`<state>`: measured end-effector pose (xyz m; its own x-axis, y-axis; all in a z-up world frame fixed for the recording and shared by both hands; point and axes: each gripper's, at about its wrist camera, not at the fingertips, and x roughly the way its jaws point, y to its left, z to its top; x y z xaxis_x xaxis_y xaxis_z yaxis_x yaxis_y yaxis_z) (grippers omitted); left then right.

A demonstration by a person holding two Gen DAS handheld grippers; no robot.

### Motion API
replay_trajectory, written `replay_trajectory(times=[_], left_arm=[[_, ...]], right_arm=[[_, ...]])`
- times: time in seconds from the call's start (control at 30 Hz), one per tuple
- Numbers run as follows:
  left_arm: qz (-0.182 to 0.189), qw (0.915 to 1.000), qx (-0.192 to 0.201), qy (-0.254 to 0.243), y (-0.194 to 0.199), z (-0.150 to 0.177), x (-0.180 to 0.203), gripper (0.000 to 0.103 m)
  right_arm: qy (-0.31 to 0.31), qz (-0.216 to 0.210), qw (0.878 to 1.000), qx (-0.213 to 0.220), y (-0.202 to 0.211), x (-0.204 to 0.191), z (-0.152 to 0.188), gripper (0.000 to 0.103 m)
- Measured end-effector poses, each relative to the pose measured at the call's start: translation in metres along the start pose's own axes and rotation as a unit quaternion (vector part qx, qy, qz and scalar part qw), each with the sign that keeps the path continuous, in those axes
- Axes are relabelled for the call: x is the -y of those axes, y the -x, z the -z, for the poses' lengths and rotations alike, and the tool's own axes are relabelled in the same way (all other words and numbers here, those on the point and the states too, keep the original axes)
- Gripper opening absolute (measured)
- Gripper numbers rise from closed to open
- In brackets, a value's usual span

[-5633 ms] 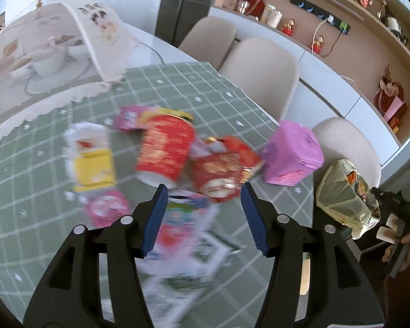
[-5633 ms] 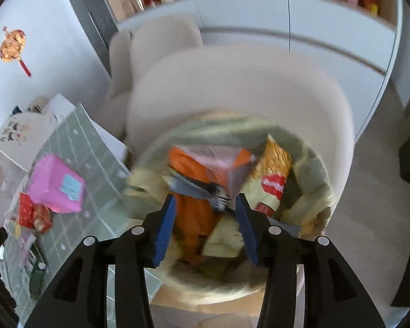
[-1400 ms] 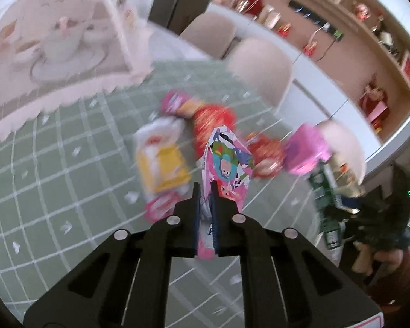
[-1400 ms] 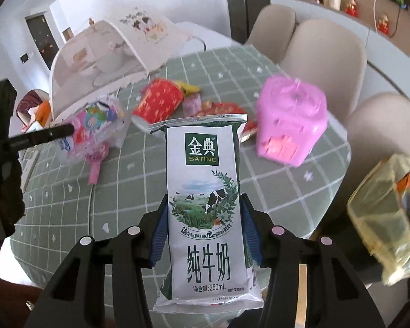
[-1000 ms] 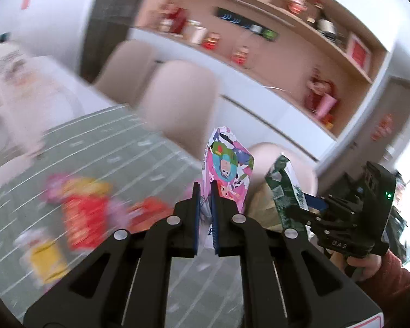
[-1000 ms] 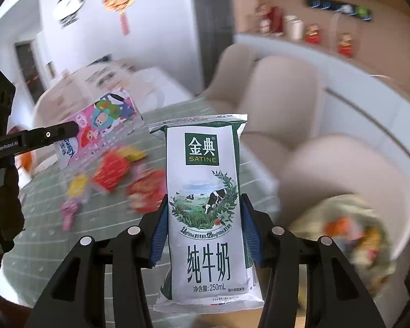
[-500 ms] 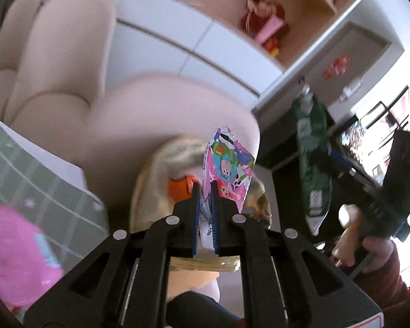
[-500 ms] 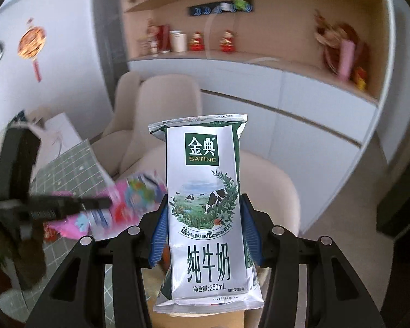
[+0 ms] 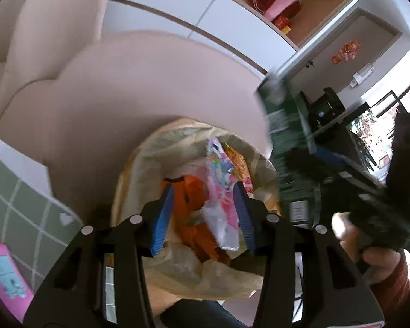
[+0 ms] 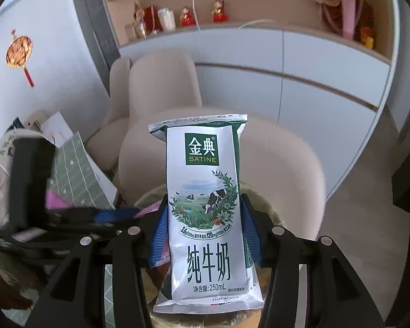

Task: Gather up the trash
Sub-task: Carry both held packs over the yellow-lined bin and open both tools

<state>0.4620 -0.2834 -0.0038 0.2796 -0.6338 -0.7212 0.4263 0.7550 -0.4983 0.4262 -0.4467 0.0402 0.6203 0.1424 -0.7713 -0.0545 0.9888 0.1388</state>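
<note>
Left wrist view: left gripper (image 9: 203,218) points down over the trash bag (image 9: 139,169), a yellowish translucent liner sitting on a beige chair (image 9: 128,82). Jaws partly apart and opening; blue pads (image 9: 161,218) clear of the pink cartoon wrapper (image 9: 222,199), which hangs loose between them, right of centre, over the bag mouth. Whether it touches the bag contents, cannot tell. Orange packet (image 9: 194,213) in the bag, behind the wrapper. Green checked tablecloth (image 9: 19,205) at near left, pink box (image 9: 2,273) at the lower-left edge. Right side: blurred right gripper (image 9: 300,161) held by a hand (image 9: 369,248) in a red sleeve, with the green-and-white milk carton (image 9: 289,147) in it.

Right wrist view: right gripper (image 10: 203,232) clamps the milk carton (image 10: 205,205) upright, pads pressed on both its sides, jaws wide. Carton fills the centre, above the bag rim (image 10: 262,205), not yet inside. Beige chair (image 10: 281,169) behind. Left gripper (image 10: 114,216) comes in blurred from the left, just beside the carton, over the bag. Tablecloth (image 10: 73,175) at left. White cabinets (image 10: 300,63) far back.
</note>
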Motion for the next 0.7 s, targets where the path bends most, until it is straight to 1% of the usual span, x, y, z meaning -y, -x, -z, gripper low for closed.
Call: replay_trajectory(times=[0.1,0.23,0.33,0.5,0.63,0.7], left_arm=[[-0.023,0.9994,0.024,0.009,0.023,0.003,-0.008,0.044],[-0.049,0.9977,0.047,0.006,0.049,0.009,-0.013,0.045],[-0.067,0.9959,0.061,0.000,0.066,0.020,-0.014,0.046],[-0.086,0.9929,0.081,-0.002,0.085,0.039,-0.013,0.048],[-0.094,0.9915,0.087,0.024,0.097,0.052,-0.023,0.048],[-0.101,0.9898,0.094,0.036,0.107,0.059,-0.028,0.048]], right_arm=[[0.009,-0.003,1.000,-0.024,-0.023,-0.007,0.005,0.047],[0.027,-0.012,0.996,-0.080,-0.061,-0.012,0.017,0.047],[0.052,0.003,0.992,-0.117,-0.082,-0.015,0.032,0.046],[0.055,0.004,0.989,-0.139,-0.087,-0.012,0.043,0.046],[0.058,0.001,0.984,-0.171,-0.092,-0.012,0.045,0.046],[0.057,0.000,0.984,-0.166,-0.090,-0.009,0.050,0.046]])
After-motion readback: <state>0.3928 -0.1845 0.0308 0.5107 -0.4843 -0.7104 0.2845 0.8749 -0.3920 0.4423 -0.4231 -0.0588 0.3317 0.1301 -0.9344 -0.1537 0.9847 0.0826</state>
